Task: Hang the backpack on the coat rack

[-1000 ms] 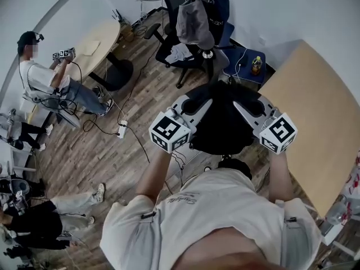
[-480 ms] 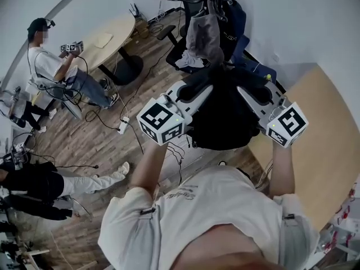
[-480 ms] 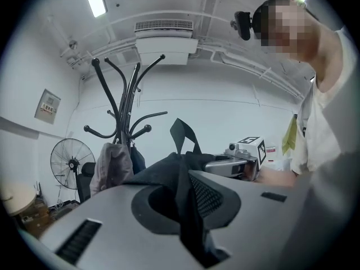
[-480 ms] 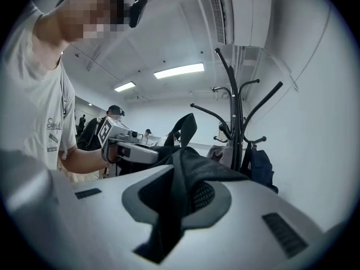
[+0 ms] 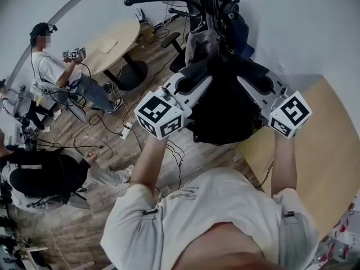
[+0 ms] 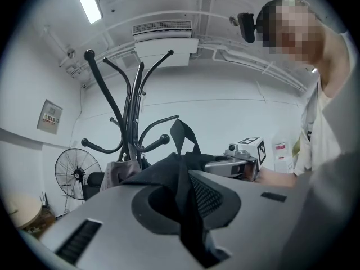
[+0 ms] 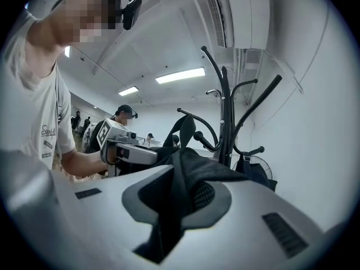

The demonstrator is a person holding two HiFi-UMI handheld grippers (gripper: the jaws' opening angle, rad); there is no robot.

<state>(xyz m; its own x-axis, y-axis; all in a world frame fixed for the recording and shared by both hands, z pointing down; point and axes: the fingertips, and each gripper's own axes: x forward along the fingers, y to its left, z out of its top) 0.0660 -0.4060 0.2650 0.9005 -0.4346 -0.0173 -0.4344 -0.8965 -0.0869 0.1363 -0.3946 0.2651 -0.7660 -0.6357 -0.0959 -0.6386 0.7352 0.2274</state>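
The black backpack (image 5: pixel 225 112) hangs between my two grippers at chest height, just in front of the black coat rack (image 5: pixel 211 1). My left gripper (image 5: pixel 190 86) is shut on the bag's fabric (image 6: pixel 180 176) on its left side. My right gripper (image 5: pixel 254 89) is shut on the fabric (image 7: pixel 185 170) on its right side. The bag's top loop (image 6: pixel 181 135) stands up between them, below the rack's curved hooks (image 6: pixel 132 108). In the right gripper view the rack (image 7: pixel 226 117) rises just beyond the bag, and the left gripper (image 7: pixel 121 142) shows across it.
A grey garment (image 5: pixel 203 41) and a dark bag hang on the rack. A wooden table (image 5: pixel 323 151) is at the right. A seated person (image 5: pixel 53 72) is by a round table (image 5: pixel 115 44), and another person (image 5: pixel 45 176) sits lower left. Cables and a power strip (image 5: pixel 125 131) lie on the floor. A fan (image 6: pixel 76 176) stands behind.
Both grippers have lifted the backpack and carried it closer to the coat rack. The rack's upper hooks have come into the head view.
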